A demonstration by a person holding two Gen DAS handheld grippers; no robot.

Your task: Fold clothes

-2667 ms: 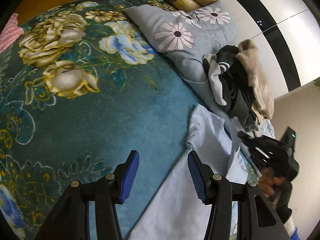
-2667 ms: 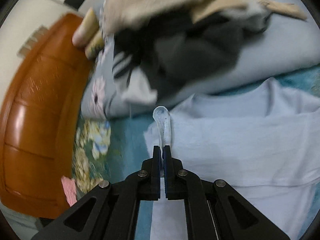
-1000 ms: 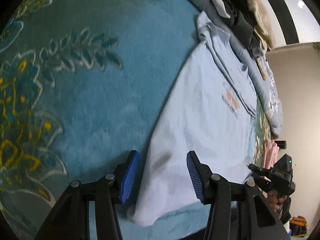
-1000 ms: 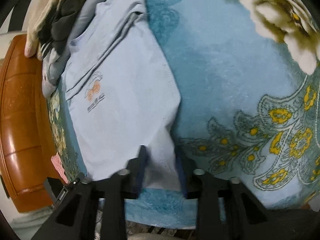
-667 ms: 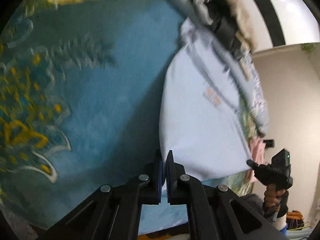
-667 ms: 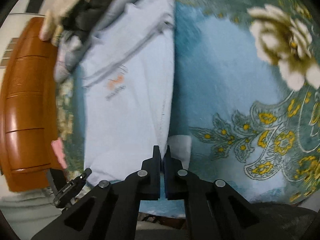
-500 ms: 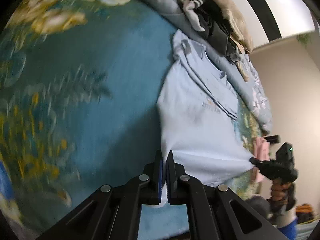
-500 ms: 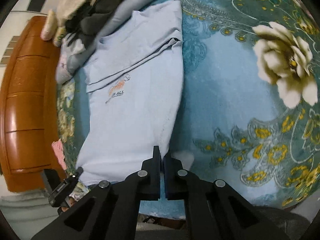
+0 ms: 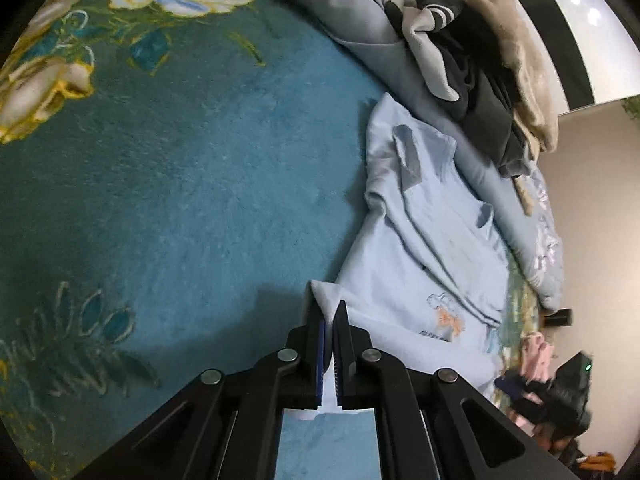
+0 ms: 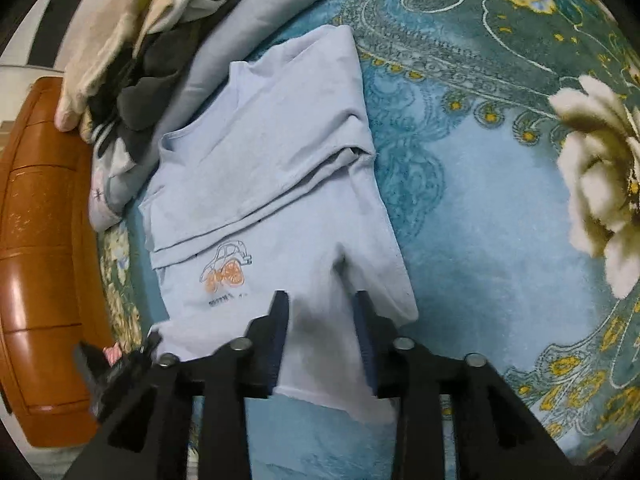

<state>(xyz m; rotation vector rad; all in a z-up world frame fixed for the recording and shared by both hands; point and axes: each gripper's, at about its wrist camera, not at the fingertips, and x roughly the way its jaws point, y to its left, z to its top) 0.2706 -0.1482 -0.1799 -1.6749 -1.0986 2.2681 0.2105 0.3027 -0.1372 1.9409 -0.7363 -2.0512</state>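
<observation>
A light blue T-shirt (image 9: 420, 248) with an orange car print lies on the teal floral bedspread (image 9: 180, 160), its collar toward the pillows. My left gripper (image 9: 329, 312) has a hem corner of the shirt pinched between its blue pads, and its jaws are just starting to open. In the right wrist view the T-shirt (image 10: 280, 160) shows sleeves folded across the chest. My right gripper (image 10: 320, 300) hovers over the lower hem with its jaws opening. Cloth lies between its fingers, but the pads do not press it.
A pile of dark and beige clothes (image 9: 480, 60) sits on a grey floral quilt (image 9: 340, 0) beyond the shirt. A wooden headboard (image 10: 40, 240) runs along the left in the right wrist view. A pink cloth (image 9: 534, 348) lies near the bed edge.
Both grippers shut on the shirt's hem corners and carried them toward the collar. The right jaws have since spread apart, letting go of the cloth. The left still pinches its corner.
</observation>
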